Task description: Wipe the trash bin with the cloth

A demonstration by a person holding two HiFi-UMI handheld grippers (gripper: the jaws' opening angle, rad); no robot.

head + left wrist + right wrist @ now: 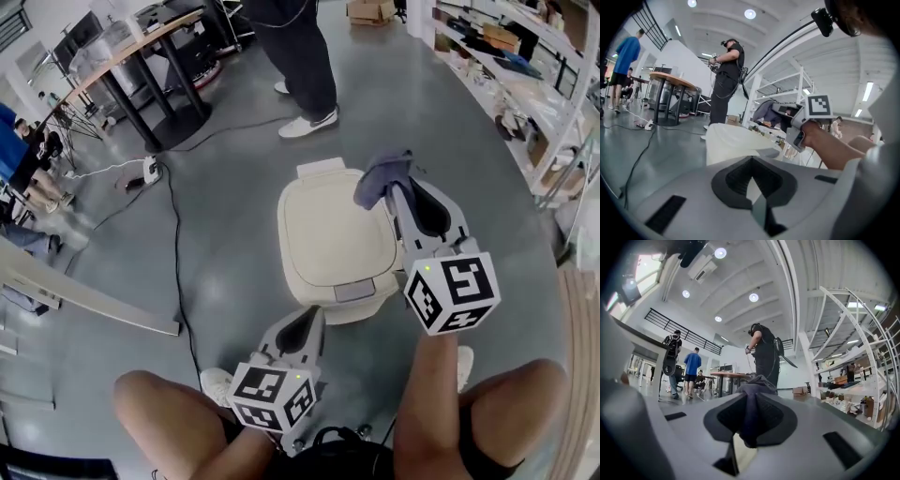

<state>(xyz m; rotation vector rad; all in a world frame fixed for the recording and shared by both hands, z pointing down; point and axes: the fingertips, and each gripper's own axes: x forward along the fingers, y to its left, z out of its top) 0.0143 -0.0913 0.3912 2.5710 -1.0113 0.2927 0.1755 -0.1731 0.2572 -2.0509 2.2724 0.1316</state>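
Cream trash bin, lid down, on the floor just ahead of your knees. Your right gripper clamps the grey-blue cloth at its far right corner, placed to wipe. Your left gripper, closed on nothing, sits beside the near edge.

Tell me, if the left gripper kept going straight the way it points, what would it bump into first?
Most likely the trash bin. The left gripper, jaws together and empty, points straight at its near side, and nothing shows between them. How far off the bin is remains hard to judge.
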